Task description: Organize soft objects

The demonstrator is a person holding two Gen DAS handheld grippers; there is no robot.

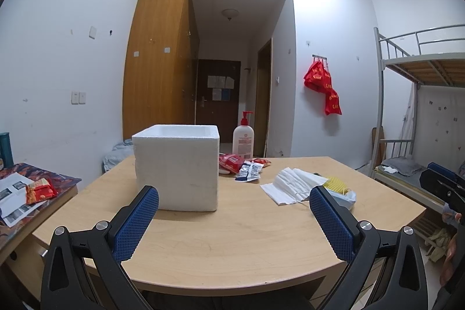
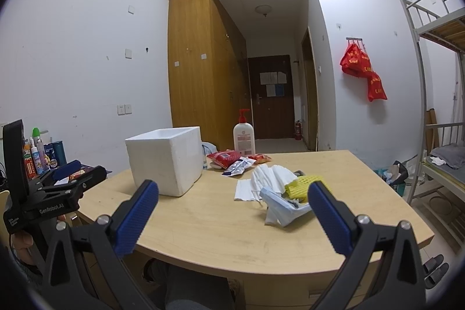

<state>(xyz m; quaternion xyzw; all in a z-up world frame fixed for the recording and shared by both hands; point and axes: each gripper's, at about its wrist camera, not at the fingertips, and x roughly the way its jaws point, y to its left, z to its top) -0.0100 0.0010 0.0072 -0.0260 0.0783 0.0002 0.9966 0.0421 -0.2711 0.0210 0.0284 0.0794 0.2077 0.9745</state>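
The heap of soft things lies on the right half of the worktop (image 2: 363,193): a fan of white face masks (image 2: 270,176), a yellow foam net sleeve (image 2: 302,185) just beside them, and a crumpled blue mask (image 2: 282,205) at the near edge of the heap, touching both. The white masks spread roughly from the near left to the far right, so their long side runs slantwise across the right tool's line of sight.

The right tool (image 2: 232,199) looks almost straight at this heap. The blue mask sits just inside its right finger, a little ahead, so a short push forward and slightly right would likely bring the pads around it. Its jaws stand wide apart and hold nothing.

The left tool (image 1: 234,205) is also spread wide and empty. From its view the heap (image 1: 296,185) lies off to the right, partly behind its right finger, while the white foam box (image 1: 177,167) stands directly ahead on the left half of the worktop, open at the top. So the right hand is nearer the soft things and the left is nearer the box, which is probably where they belong.

Behind the heap lie red snack packets (image 2: 225,157) and a dark sachet (image 2: 238,166), with a pump bottle (image 2: 243,135) at the far edge.
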